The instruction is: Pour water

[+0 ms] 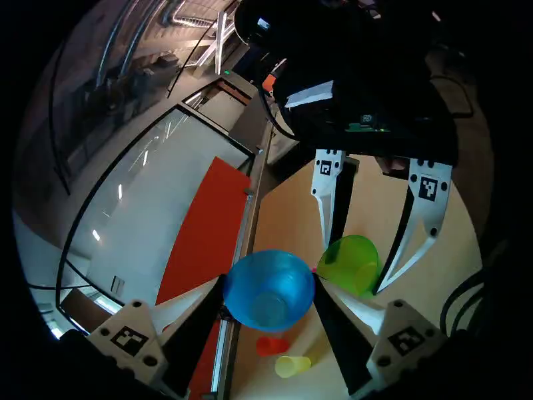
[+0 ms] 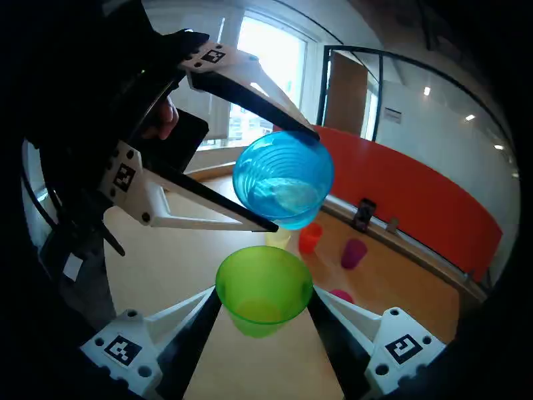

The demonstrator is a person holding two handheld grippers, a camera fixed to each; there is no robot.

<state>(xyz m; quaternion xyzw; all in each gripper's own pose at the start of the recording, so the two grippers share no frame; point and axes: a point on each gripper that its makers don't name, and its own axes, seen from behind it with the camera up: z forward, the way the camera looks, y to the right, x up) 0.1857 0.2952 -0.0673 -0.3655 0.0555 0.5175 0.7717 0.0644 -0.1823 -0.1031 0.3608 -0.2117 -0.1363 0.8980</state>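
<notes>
- Plastic, thin and see-through: the blue cup [image 2: 283,177] hangs tipped in the air, above and just beyond the green cup [image 2: 264,287]. What looks like water [image 2: 280,195] shimmers low inside it.
- Pinching it is the left gripper [image 1: 270,280], one finger pressed to each side of the ribbed wall just under the rim.
- Nearer the right gripper view's camera, the right gripper [image 2: 264,290] clamps the green cup the same way, both fingers against its upper wall and its mouth open toward the blue one. It looks empty, though the tint makes that hard to judge.
- No stream shows between the two cups, so the pour is judged not yet begun, or barely so.
- Both cups appear light and flexible. A hard squeeze would likely buckle the wall, and the smooth plastic could slip. The best hold is high on the wall, near the stiffer rim, with moderate pressure. Water sliding forward will shift the weight as the blue cup tips.
- Below them lies a pale wooden table [image 2: 160,267]. On its far part stand a yellow cup [image 2: 278,238], an orange-red cup [image 2: 310,237] and a magenta cup [image 2: 353,253].
- A red partition [image 2: 413,200] runs along the table's right edge, with a small dark device [image 2: 363,212] propped at its foot. A bright window [image 2: 273,73] fills the far wall.
</notes>
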